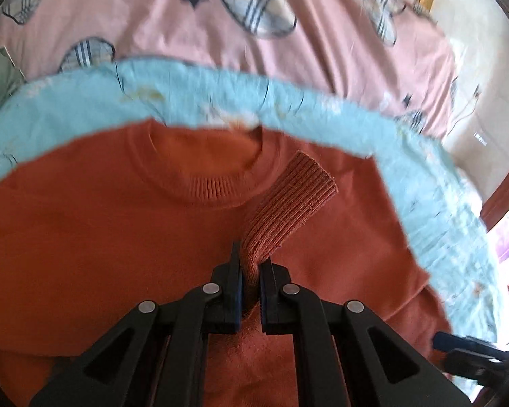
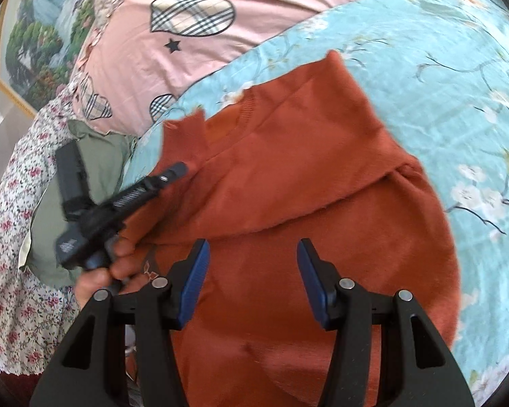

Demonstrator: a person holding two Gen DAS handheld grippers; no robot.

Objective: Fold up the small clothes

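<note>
An orange knit sweater (image 1: 101,237) lies front up on a light blue floral sheet (image 1: 193,101), its round neckline (image 1: 203,183) away from me. My left gripper (image 1: 251,264) is shut on the ribbed sleeve cuff (image 1: 295,200), which it holds over the sweater's chest, just below the collar. In the right wrist view a hand (image 2: 118,264) carries the left gripper (image 2: 174,171) over the sweater (image 2: 288,186), with the cuff (image 2: 183,135) sticking up past its tip. My right gripper (image 2: 251,271) hangs open above the sweater's lower body, with nothing between its blue pads (image 2: 196,271).
A pink quilt with plaid hearts (image 2: 193,10) lies beyond the blue sheet (image 2: 441,68). A green cloth (image 2: 95,159) and flowered fabric (image 2: 13,237) sit at the left. A framed landscape picture (image 2: 34,44) leans at the far left. The right gripper (image 1: 465,352) shows at the left view's lower right.
</note>
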